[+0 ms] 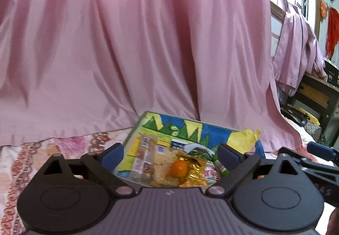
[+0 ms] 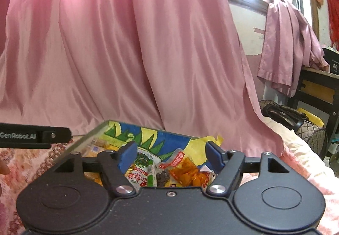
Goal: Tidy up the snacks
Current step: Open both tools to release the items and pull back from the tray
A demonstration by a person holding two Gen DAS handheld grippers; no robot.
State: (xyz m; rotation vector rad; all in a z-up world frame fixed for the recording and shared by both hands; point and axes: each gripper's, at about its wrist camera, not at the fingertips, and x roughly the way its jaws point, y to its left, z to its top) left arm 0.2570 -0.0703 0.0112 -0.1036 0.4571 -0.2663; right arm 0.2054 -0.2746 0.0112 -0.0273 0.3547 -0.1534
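A clear-walled box [image 1: 135,129] with a blue, green and yellow picture lining holds the snacks. In the left wrist view it contains a long clear-wrapped bar [image 1: 146,156], a gold foil pack with an orange ball [image 1: 179,168] on it, and a green stick [image 1: 220,164]. My left gripper [image 1: 170,153] hangs open above them, with nothing between its blue pads. In the right wrist view the box [image 2: 89,136] shows a red-and-white packet [image 2: 137,175] and an orange snack bag [image 2: 188,171]. My right gripper [image 2: 169,155] is open over these, holding nothing.
A pink curtain [image 1: 137,44] hangs close behind the box. The box sits on a floral cloth [image 1: 63,146]. To the right are a dark bag [image 2: 284,116] and a black-and-yellow cabinet [image 2: 317,91]. The left gripper's body [image 2: 34,136] reaches in at the right view's left edge.
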